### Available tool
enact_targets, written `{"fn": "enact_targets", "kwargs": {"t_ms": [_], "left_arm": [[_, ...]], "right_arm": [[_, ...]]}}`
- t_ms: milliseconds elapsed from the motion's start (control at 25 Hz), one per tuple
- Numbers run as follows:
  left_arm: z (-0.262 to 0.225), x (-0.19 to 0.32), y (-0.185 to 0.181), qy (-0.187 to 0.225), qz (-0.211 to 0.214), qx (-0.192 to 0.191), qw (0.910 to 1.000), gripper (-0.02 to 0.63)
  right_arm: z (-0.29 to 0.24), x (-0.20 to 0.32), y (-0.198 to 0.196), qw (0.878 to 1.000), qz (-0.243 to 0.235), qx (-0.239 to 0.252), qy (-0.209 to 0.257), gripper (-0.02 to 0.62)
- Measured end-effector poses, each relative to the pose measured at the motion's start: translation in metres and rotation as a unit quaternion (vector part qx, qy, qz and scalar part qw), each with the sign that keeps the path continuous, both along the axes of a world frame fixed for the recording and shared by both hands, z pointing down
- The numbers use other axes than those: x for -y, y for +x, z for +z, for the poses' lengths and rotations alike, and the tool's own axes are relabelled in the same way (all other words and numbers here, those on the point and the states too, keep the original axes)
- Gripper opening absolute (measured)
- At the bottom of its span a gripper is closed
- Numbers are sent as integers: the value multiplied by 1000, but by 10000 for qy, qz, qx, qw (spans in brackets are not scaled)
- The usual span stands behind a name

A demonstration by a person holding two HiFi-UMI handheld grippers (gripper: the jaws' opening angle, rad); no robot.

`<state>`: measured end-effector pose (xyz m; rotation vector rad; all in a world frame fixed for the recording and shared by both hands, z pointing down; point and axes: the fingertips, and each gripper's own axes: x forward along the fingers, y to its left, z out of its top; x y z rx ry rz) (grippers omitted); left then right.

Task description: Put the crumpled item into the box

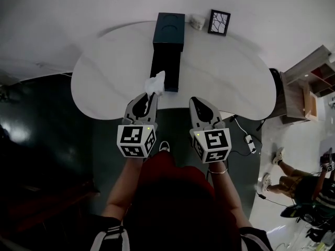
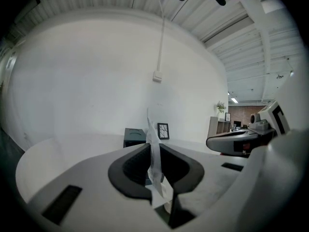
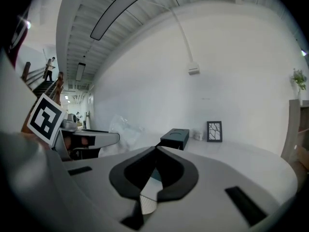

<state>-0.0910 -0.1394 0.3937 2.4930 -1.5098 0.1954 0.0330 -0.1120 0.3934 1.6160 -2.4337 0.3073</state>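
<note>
Near edge of desk: we see both grippers side by side over the rim of the white desk (image 1: 104, 72), each in one of the person's hands.
Left gripper (image 1: 149, 95): jaws closed on the crumpled item (image 1: 156, 82); in the left gripper view the white sheet stands pinched between the pads and sticks up past the tips.
Crumpled item, position: off the desk surface, held in the left jaws, short of the box and not inside it.
Right gripper (image 1: 198, 102): jaws together, tips touching, nothing between them (read from the right gripper view).
Box (image 1: 168, 33): dark, at the far side of the desk, with an oval recess in its top face.
Dark strip (image 1: 166, 72): runs from the box toward us; the crumpled item overlaps its near end in the head view (we cannot tell whether the strip belongs to the box).
Picture frame (image 1: 219, 22): just right of the box, by the wall.
Small white object (image 1: 197, 21): between box and frame, too small to identify.
</note>
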Motion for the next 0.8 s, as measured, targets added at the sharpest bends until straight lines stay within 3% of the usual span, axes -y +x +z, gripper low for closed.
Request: {"fn": "enact_targets", "kwargs": {"t_ms": [360,800], "left_arm": [[8,49,-7,-105,263,10,9996,64],[12,74,-4,-221,631,-25,9978,64]], "right_arm": [[3,43,-5,9996,284,-58,-54,15],[5,60,-8,9980,593,-187,-109,15]]}}
